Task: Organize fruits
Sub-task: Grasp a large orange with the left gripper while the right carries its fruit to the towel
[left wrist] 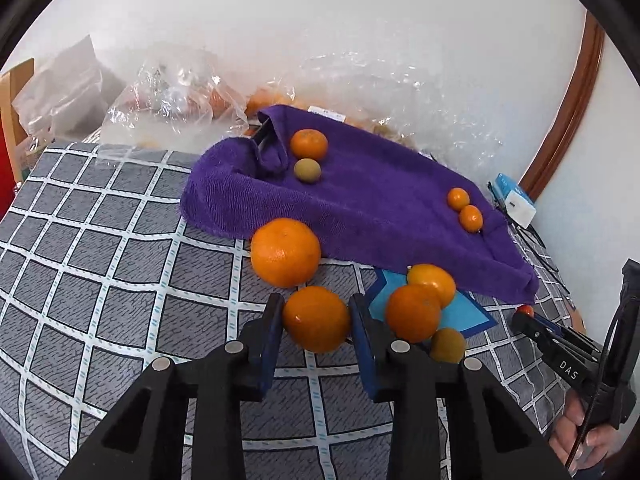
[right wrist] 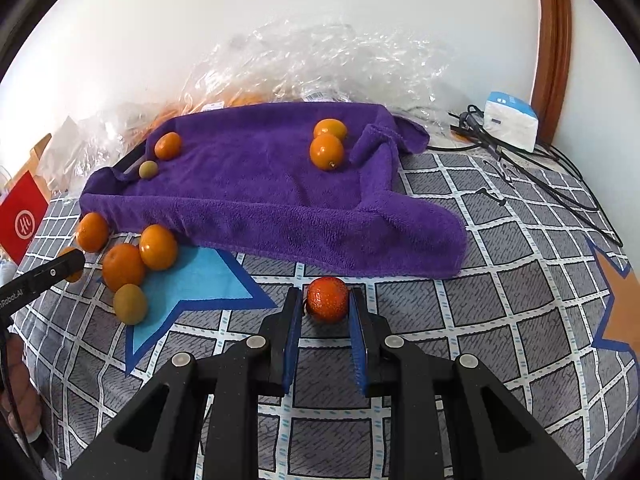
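The right gripper [left wrist: 524,314] bears "DAS" in white; the left gripper [right wrist: 76,258] shows "Robot.AI"; the red bag's [right wrist: 24,220] logo stays illegible.

plain white wall [right wrist: 280,8] behind everything, brown wooden frame [right wrist: 554,40] curving up on the right, surface covered in a grey grid-pattern cloth [right wrist: 500,320] with blue stars, crinkly clear plastic bags [right wrist: 320,64] piled against the wall, soft even light
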`<state>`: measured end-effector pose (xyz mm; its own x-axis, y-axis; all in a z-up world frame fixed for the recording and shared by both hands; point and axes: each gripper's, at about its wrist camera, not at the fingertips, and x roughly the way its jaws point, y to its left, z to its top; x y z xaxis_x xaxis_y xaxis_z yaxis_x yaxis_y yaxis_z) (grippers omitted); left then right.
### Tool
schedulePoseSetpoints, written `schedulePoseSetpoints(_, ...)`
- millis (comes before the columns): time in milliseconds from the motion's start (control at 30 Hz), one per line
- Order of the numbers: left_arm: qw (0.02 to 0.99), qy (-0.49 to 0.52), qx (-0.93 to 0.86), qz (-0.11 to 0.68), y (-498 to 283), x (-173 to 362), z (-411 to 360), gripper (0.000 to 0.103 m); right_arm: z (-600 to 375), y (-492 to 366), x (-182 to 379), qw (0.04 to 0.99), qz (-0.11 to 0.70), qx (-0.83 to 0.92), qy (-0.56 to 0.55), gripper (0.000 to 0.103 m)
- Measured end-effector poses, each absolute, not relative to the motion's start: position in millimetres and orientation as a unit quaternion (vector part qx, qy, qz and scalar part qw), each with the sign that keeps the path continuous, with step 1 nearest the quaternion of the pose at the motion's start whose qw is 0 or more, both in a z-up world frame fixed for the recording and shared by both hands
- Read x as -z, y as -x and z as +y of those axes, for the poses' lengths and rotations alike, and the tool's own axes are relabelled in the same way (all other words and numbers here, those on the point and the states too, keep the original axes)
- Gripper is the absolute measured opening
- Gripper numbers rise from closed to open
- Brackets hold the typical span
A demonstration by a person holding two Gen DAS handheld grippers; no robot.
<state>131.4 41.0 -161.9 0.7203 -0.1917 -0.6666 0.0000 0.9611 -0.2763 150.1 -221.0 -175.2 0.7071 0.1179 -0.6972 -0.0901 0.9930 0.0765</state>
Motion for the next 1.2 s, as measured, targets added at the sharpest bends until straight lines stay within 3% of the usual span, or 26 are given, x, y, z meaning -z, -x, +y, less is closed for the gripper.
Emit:
schedulePoseSetpoints(433,0.935,0.131,0.055,0.324,-118.0,143.8,43.0,0.031,-224.8,-142.1,166.8,0.933,0.354,-0.056,-0.03,0.023)
schedulePoseSetpoints(667,0.936,0.142,0.041,0.319,-120.7,116.0,56.9,0.031,-226.2,-138.9,134.5,0.939,0.334,-0.068,-0.051,0.023)
schedulePoseSetpoints(933,0.95,0.13,0.032,0.282,-158.1,65.4,62.6,0.031,-233.9,-175.9,77.2,0.951,0.297,-0.057,-0.057,0.023)
schedulePoseSetpoints(1200,0.947,0.144,0.03,0.284,-209.5,71.9,61.1,0.031,-226.5,-221.7,68.3,0.953,0.291,-0.061,-0.065,0.023)
